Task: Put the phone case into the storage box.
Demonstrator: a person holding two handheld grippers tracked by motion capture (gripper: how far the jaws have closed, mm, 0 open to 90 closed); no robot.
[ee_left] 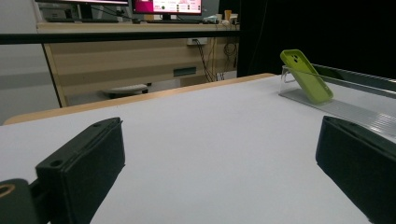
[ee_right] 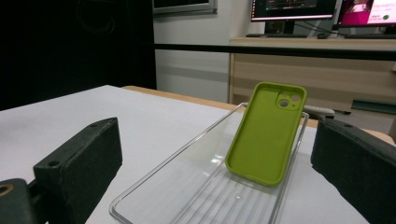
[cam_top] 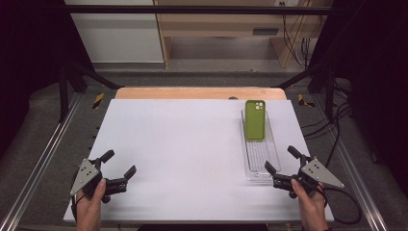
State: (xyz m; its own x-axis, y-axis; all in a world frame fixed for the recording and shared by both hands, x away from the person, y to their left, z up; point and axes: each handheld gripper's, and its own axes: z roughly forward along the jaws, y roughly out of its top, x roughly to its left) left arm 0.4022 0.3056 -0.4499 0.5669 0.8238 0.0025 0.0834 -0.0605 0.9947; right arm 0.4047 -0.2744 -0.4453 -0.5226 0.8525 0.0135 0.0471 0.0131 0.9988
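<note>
A green phone case (cam_top: 255,119) leans against the far end of a long clear plastic tray (cam_top: 261,163) on the right side of the white table (cam_top: 183,144). The case (ee_right: 267,133) stands tilted with its hollow inside towards me, inside the tray (ee_right: 187,186). It also shows far off to the right as the case (ee_left: 307,75) in the left gripper view. My right gripper (cam_top: 281,161) is open at the tray's near end, nothing between its jaws. My left gripper (cam_top: 119,163) is open near the front left of the table, holding nothing.
A wooden strip (cam_top: 199,93) runs along the table's far edge. Metal rails (cam_top: 45,144) flank both sides. Cables (cam_top: 337,125) hang at the right. A wooden desk (ee_right: 317,70) with monitors stands beyond the table.
</note>
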